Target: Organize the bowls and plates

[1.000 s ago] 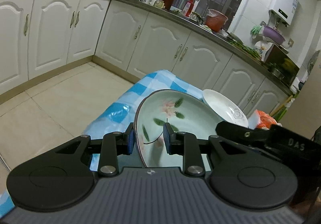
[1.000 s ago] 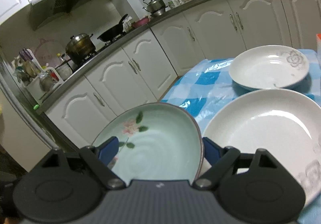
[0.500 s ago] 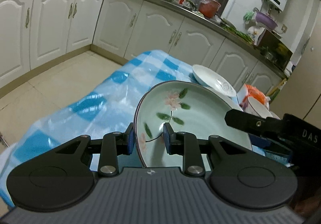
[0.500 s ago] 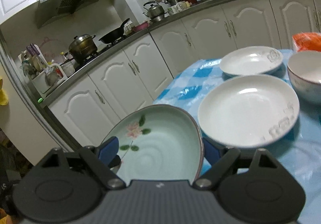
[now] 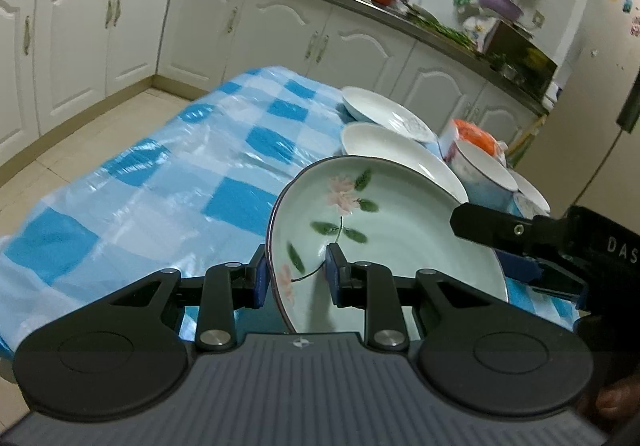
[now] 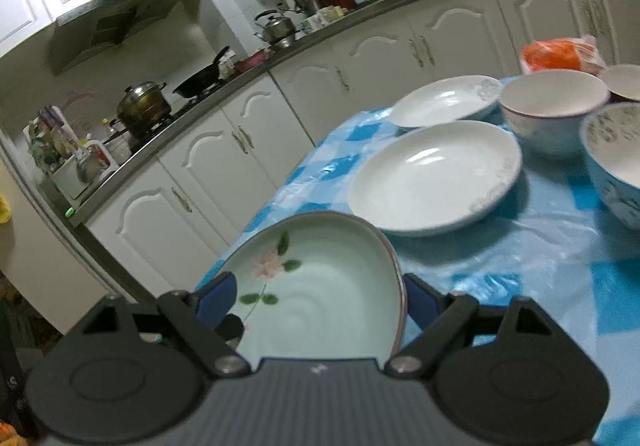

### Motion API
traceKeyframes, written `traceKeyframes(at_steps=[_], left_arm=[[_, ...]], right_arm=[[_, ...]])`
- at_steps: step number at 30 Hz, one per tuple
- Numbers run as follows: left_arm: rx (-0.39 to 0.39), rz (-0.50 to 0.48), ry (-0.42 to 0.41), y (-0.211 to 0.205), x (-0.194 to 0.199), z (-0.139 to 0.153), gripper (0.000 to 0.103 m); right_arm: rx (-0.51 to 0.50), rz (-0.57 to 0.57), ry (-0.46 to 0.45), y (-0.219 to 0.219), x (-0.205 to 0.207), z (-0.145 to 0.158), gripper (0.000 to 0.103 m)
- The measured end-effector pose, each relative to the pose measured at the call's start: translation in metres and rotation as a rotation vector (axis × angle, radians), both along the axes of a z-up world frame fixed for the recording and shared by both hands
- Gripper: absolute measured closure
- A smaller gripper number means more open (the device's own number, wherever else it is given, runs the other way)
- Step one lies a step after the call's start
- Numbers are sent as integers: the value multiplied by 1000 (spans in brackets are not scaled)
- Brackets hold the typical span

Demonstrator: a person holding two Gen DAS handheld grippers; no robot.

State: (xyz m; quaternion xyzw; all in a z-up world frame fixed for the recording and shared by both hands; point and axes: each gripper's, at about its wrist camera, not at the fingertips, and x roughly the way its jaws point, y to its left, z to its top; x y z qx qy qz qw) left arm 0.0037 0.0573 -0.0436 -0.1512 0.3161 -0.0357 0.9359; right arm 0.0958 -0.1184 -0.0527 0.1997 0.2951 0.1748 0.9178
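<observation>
Left wrist | left tongs (image 5: 295,275) pinch green plate (image 5: 384,230) rim (empty) | right tongs (image 6: 320,296) spread wide

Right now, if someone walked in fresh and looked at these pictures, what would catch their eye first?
The pale green flowered plate fills the foreground, its near rim pinched in the left gripper while the right gripper sits wide around it. Beyond it, two white plates and several bowls sit on the blue checked tablecloth.
</observation>
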Motion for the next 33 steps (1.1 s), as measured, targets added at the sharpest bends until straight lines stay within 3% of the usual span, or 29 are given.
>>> traceKeyframes(at_steps=[8, 21, 33], left_arm=[[17, -98, 17, -24, 5, -6, 74], [41, -296, 45, -92, 18, -20, 73], [78, -348, 49, -114, 35, -31, 72]], right_arm=[[10, -78, 19, -33, -26, -6, 14], [55, -301, 49, -104, -74, -15, 14], [58, -347, 78, -122, -79, -25, 15]])
